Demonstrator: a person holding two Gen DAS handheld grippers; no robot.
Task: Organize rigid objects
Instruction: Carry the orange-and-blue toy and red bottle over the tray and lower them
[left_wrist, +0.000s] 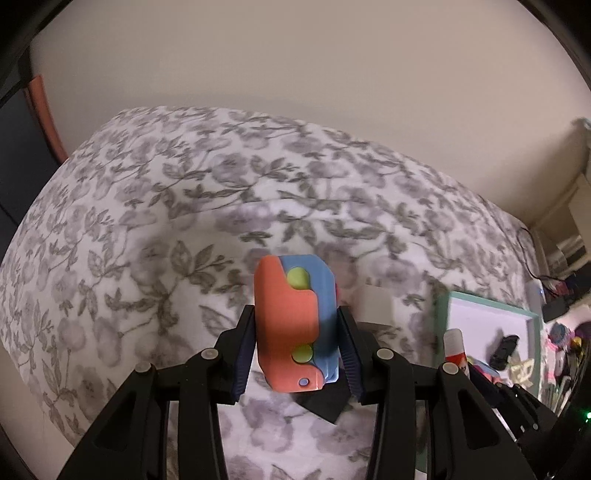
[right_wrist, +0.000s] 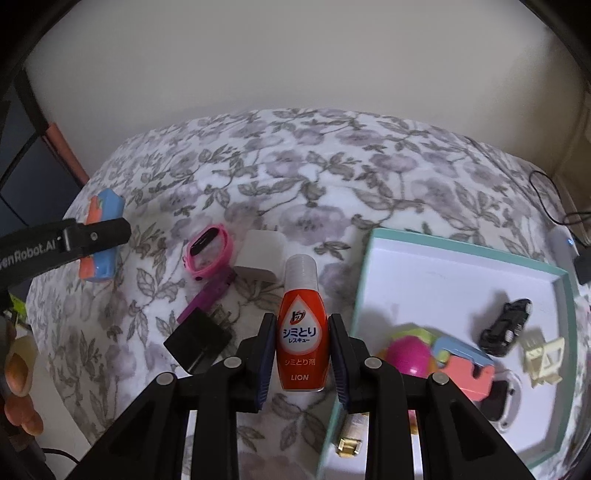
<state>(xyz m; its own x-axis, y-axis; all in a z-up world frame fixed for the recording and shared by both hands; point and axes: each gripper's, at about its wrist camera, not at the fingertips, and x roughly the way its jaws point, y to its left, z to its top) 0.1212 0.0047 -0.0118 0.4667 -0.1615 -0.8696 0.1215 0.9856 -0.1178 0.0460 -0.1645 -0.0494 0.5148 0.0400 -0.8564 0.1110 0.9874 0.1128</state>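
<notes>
My left gripper (left_wrist: 295, 312) is shut on an orange-and-blue toy block (left_wrist: 284, 317) with green dots and holds it above the floral bedcover (left_wrist: 184, 206). From the right wrist view that gripper (right_wrist: 110, 230) and its block (right_wrist: 101, 206) show at the far left. My right gripper (right_wrist: 301, 318) is shut on a red stain-remover bottle (right_wrist: 301, 343) with a clear cap, held upright next to a teal-rimmed white tray (right_wrist: 365, 280). The tray (left_wrist: 441, 317) and the bottle (left_wrist: 454, 347) also appear at the right of the left wrist view.
On the cover lie a pink watch (right_wrist: 208, 254), a white adapter (right_wrist: 260, 260), a purple strap (right_wrist: 205, 301) and a black charger (right_wrist: 197, 341). The tray holds a black toy car (right_wrist: 506, 326), a pink ball (right_wrist: 408, 354), an orange-blue toy (right_wrist: 465, 369) and a cream toy (right_wrist: 543, 354).
</notes>
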